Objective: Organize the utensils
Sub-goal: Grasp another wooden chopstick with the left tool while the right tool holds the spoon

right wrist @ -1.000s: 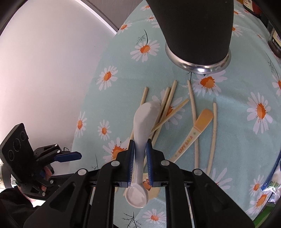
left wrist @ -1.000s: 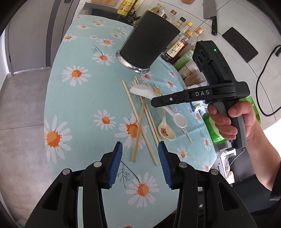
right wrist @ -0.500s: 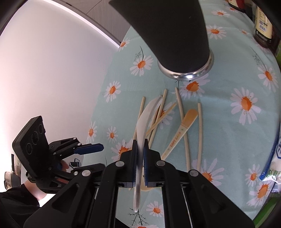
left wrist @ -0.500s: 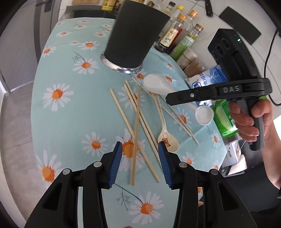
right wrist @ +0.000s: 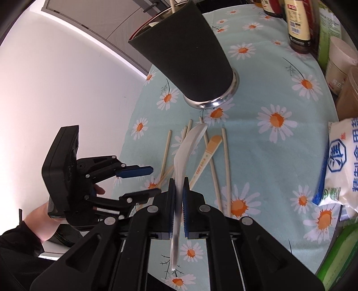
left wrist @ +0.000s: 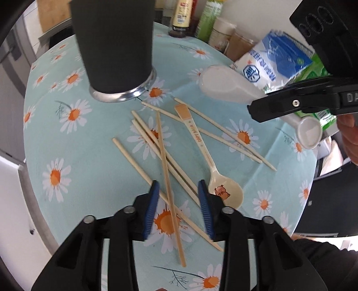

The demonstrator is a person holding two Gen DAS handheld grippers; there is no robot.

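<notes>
My right gripper (right wrist: 178, 190) is shut on a white ceramic spoon (right wrist: 188, 145) and holds it in the air above the table; it also shows in the left wrist view (left wrist: 226, 85). My left gripper (left wrist: 178, 192) is open and low over several wooden chopsticks (left wrist: 164, 156), which lie crossed between its fingers. A cream spoon with a bear print (left wrist: 223, 190) lies just right of them. A black utensil cup with a steel base (left wrist: 116, 49) stands at the back; it also shows in the right wrist view (right wrist: 185, 56) with a stick inside.
The round table has a light blue daisy cloth (left wrist: 67, 156). Sauce bottles and jars (left wrist: 199, 20) stand behind the cup. A white and blue salt bag (left wrist: 275, 60) and a green packet (left wrist: 317, 67) lie at the right edge.
My left gripper has moved forward and down over the chopsticks. My right gripper has lifted the white spoon higher and turned it edge-on.
</notes>
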